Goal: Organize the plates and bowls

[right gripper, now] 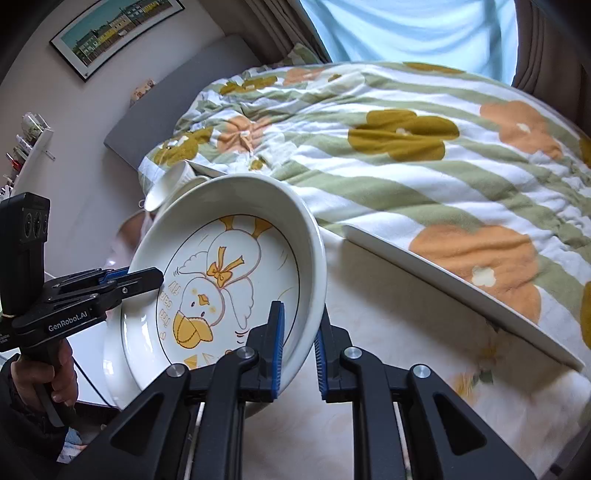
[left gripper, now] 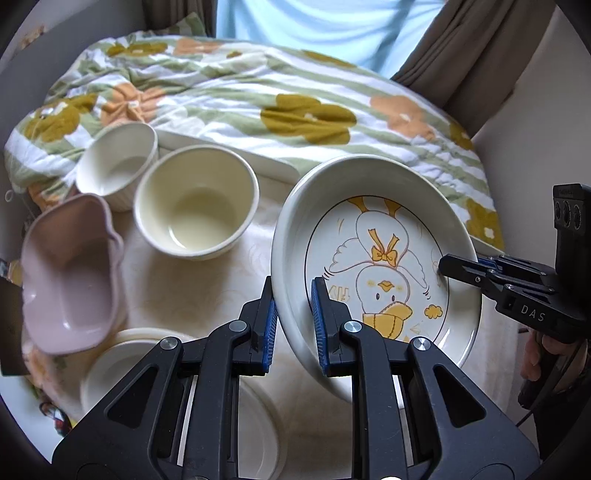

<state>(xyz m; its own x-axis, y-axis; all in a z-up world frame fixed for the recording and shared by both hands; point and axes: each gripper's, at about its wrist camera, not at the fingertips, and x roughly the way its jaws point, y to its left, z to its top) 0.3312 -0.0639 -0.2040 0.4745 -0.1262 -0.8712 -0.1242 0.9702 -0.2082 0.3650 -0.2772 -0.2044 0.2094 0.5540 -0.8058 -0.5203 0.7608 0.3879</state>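
**Duck plate held at both rims above the table**

I have the round white ceramic plate with the yellow duck drawing (left gripper: 376,258) lifted and tilted over the table (left gripper: 236,280), which wears a pale cream cloth with faint floral print. My left gripper (left gripper: 293,325) has its blue-padded fingers (left gripper: 320,325) pinching the plate's near rim, 1 pad inside and 1 outside. My right gripper (right gripper: 299,343) pinches the opposite rim the same way; I see it from the left wrist view as a black tip (left gripper: 461,267) against the plate's far edge.

On the table to the left sit 2 empty bowls: a cream round ceramic bowl (left gripper: 195,203) and, just behind it, a white ribbed ceramic bowl (left gripper: 116,166), close together. A pink irregular-shaped bowl (left gripper: 70,273) is tilted at the left edge, above a stack of white plates (left gripper: 122,354).

Beyond the table lies a bed with a green-striped quilt printed with orange and mustard flowers (right gripper: 406,147). A framed picture of buildings (right gripper: 114,31) hangs on the wall, and brown curtains (left gripper: 461,55) flank a bright window.
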